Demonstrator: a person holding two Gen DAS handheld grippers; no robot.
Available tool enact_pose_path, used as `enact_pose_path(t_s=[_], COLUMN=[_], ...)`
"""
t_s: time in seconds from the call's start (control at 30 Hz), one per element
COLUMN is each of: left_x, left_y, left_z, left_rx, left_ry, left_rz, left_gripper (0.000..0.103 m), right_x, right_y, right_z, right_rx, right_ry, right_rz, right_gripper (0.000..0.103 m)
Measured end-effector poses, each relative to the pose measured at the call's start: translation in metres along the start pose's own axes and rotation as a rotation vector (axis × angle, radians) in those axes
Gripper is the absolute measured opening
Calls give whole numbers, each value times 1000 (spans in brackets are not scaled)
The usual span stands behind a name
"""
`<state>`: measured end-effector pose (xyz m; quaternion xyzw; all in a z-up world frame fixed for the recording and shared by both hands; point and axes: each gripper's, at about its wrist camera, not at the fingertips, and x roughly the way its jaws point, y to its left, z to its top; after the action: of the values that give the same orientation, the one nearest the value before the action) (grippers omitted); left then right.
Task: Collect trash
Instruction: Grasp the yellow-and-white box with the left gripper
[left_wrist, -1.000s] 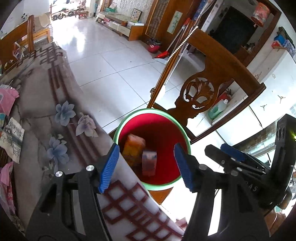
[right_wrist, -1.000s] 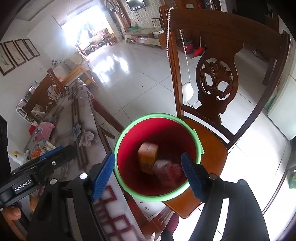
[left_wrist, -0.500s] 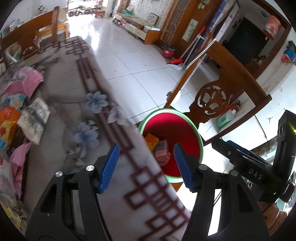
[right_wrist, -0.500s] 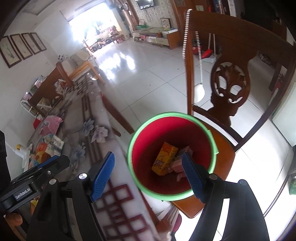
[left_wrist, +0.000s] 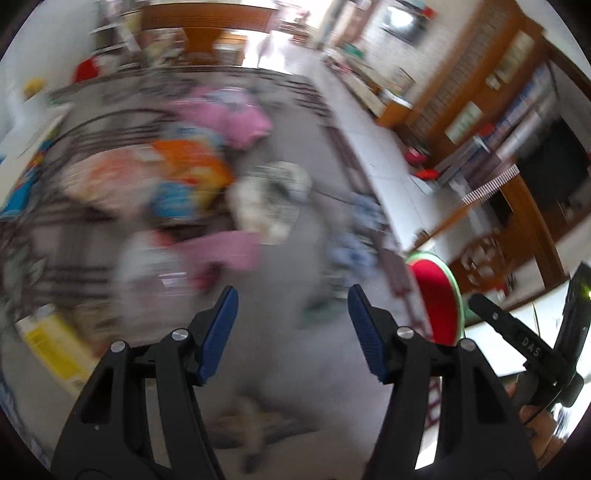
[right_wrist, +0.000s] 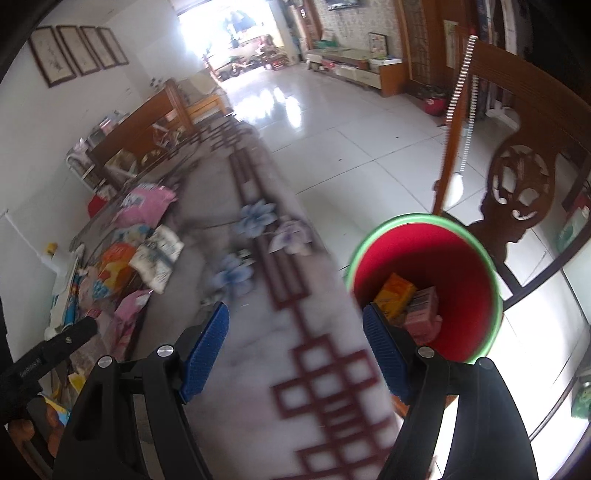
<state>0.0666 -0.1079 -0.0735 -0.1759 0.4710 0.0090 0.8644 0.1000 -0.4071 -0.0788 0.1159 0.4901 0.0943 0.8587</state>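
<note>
Chiefly, the left wrist view is smeared by motion blur, so the wrappers (left_wrist: 207, 173) heaped on the patterned tablecloth (left_wrist: 295, 369) are read only as pink, orange, white and blue patches; no print can be made out. The left gripper (left_wrist: 291, 325) is seen with its blue pads apart and nothing between them, held over bare cloth. At the right edge of that view the red bucket (left_wrist: 439, 299) with a green rim is cut off by the table edge, and its contents are hidden. The right wrist view is sharper. The right gripper (right_wrist: 295, 343) is shown with pads apart and empty, above the tablecloth edge. The bucket (right_wrist: 476, 266) is seen standing on a carved wooden chair (right_wrist: 521, 184) just beside the table; an orange carton (right_wrist: 395, 295) and a pink carton (right_wrist: 423, 312) lie inside, partly covered by the right pad. Snack packets (right_wrist: 147, 243) are seen piled along the table's far left side, and the nearest ones are cut off by the left gripper's body (right_wrist: 48, 354).
</note>
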Motion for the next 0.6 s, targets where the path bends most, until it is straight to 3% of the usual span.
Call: enact_pose_path(t_s=[0.17, 0.33, 0.6], left_x=[-39, -55, -52], left_y=[82, 157, 202], left_z=[-9, -28, -49], left_rx=[-153, -296, -315], left_ry=[-62, -9, 85], left_rz=[76, 119, 115], left_gripper=[61, 61, 61], right_x=[14, 26, 38], right_y=[54, 108, 172], right_z=[-9, -20, -36], right_rx=[-66, -121, -167], right_ry=[27, 50, 73], right_rz=[35, 76, 131], right_gripper=[72, 72, 72])
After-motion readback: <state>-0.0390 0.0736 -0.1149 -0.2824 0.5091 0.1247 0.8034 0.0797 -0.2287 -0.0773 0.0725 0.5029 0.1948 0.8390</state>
